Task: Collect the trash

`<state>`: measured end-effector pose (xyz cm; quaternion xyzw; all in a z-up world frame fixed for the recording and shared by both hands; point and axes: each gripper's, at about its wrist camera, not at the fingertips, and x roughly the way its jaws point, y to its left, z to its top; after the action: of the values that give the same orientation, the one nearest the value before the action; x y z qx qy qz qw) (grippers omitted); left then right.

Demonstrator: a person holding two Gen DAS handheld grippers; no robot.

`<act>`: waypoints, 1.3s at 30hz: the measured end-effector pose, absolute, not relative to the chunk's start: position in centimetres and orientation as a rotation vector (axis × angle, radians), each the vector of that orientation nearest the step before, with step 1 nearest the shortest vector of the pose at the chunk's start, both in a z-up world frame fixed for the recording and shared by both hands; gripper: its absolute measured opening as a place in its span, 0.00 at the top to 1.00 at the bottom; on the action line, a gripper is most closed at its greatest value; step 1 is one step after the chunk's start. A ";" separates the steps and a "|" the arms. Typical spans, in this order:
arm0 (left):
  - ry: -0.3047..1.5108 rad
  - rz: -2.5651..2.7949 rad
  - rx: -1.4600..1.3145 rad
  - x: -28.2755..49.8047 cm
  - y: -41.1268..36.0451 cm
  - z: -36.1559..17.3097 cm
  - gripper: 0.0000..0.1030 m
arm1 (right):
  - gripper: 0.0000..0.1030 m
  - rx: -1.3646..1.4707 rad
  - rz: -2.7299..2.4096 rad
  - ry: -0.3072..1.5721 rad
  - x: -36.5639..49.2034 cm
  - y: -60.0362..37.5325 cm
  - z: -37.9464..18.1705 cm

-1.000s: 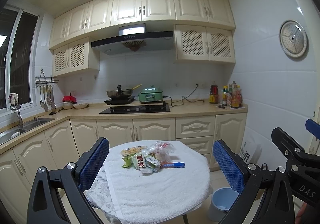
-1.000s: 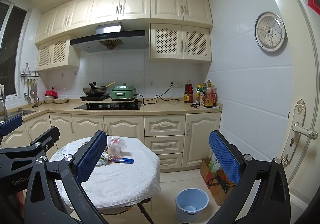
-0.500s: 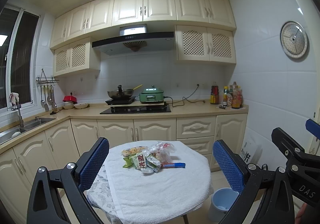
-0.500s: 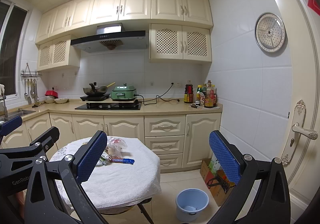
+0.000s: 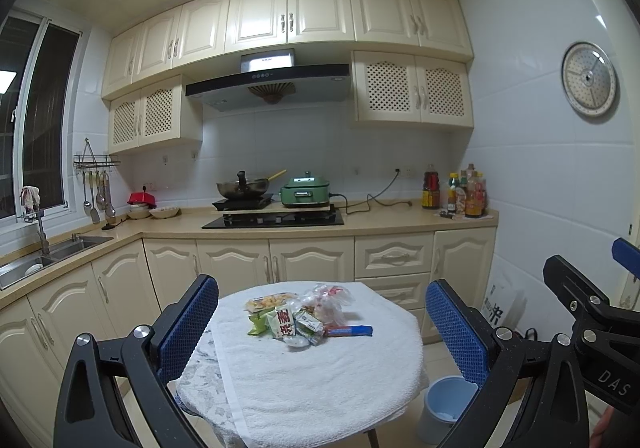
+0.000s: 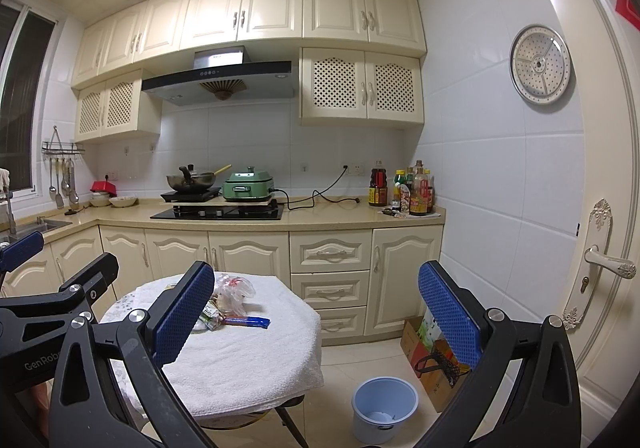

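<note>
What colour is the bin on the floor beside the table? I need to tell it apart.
Light blue bin; the right wrist view shows it best.

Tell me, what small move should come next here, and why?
Probably bring the left gripper forward and down toward the wrapper pile on the towel-covered table. Both sets of jaws stand open and empty, well short of the pile, and the blue bin waits on the floor beside the table.
</note>
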<state>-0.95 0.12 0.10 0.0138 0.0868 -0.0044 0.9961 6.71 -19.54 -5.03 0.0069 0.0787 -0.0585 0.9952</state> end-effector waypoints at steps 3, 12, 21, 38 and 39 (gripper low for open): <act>0.175 -0.009 0.028 -0.9 0.1 0.1 0.01 | 0.00 0.015 -0.115 0.158 6.7 -19.6 -5.0; 0.173 -0.005 0.028 -1.2 0.2 0.0 0.01 | 0.00 0.020 -0.112 0.162 6.8 -19.5 -5.0; 0.188 -0.003 0.024 -0.4 0.1 0.0 0.01 | 0.00 0.022 -0.096 0.162 7.5 -19.8 -5.6; 0.517 0.095 -0.065 15.3 7.2 -6.9 0.01 | 0.00 0.012 -0.025 0.407 21.5 -20.7 -15.6; 0.546 0.107 -0.079 16.6 7.7 -7.4 0.01 | 0.00 0.005 -0.017 0.420 22.5 -20.6 -16.2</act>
<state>16.63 7.73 -7.38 -0.0391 0.2695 0.0527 0.9608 22.50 -20.60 -16.22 0.0027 0.2084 -0.0085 0.9780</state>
